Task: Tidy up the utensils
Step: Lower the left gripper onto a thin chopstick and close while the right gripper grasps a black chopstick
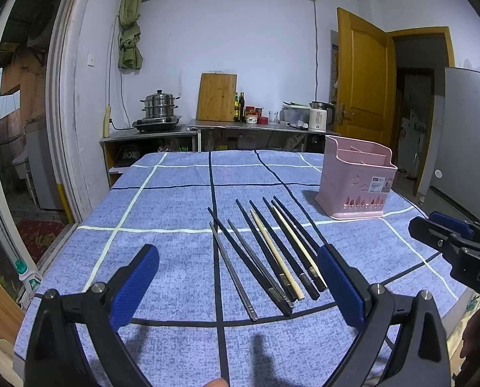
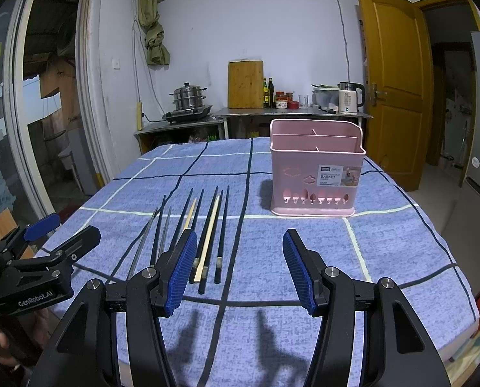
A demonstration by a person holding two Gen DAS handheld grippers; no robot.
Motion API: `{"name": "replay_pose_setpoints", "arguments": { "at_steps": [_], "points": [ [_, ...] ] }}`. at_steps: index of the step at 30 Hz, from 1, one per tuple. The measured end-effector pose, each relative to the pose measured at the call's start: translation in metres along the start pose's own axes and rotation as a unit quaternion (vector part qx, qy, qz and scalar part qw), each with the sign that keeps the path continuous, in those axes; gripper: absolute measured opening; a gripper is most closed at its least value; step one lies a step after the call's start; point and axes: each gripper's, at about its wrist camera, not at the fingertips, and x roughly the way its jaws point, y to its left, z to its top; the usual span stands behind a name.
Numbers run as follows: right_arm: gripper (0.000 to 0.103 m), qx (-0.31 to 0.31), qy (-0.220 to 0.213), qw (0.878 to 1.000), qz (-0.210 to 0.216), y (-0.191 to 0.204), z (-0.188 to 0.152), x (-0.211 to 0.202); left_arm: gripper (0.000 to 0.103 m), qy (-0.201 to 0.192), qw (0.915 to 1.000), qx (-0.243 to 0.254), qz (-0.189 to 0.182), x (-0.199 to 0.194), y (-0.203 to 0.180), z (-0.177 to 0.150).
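Two grippers, one per hand, hover low over the near edge of the table. Left gripper: black frame, blue ribbed pads, jaws spread wide, holding nothing. Right gripper: same make, blue pads, jaws likewise spread wide and empty; it shows at the right edge of the left wrist view, and the left one at the left edge of the right wrist view. Chopsticks, loose, lying flat side by side in a slightly fanned row on the cloth, tips pointing far: nine counted in the left wrist view, namely five black, two pale wooden and two grey metal. The row lies between the left gripper's pads, its right-hand sticks close to the right pad; contact cannot be told. In the right wrist view the same row sits left of centre, partly behind the right gripper's left pad. Utensil basket, one, pink plastic, upright, with inner dividers and a printed label, stands well apart from the chopsticks, far and to their right, directly ahead of the right gripper. Tablecloth, one, blue with white and dark grid lines. Background, far wall: one steamer pot, one wooden cutting board, one white kettle.
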Motion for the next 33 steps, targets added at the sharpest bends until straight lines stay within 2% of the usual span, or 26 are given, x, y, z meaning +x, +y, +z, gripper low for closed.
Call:
{"name": "replay_pose_setpoints", "arguments": {
  "at_steps": [11, 20, 29, 33],
  "points": [
    [0.056, 0.001, 0.008, 1.000, 0.005, -0.001, 0.001, 0.007, 0.100, 0.015, 0.9998, -0.005, -0.010, 0.011, 0.005, -0.001],
    [0.056, -0.002, 0.024, 1.000, 0.014, -0.003, 0.008, 0.024, 0.098, 0.069, 0.9976, -0.004, 0.000, 0.044, 0.021, -0.004],
    [0.056, -0.009, 0.048, 0.998, 0.035, 0.002, 0.022, 0.057, 0.086, 0.139, 0.9899, -0.027, 0.000, 0.094, 0.036, 0.000],
    [0.056, -0.022, 0.067, 0.997, 0.036, 0.005, 0.027, 0.079, 0.075, 0.179, 0.9831, -0.037, -0.008, 0.116, 0.038, -0.001]
  ]
}}
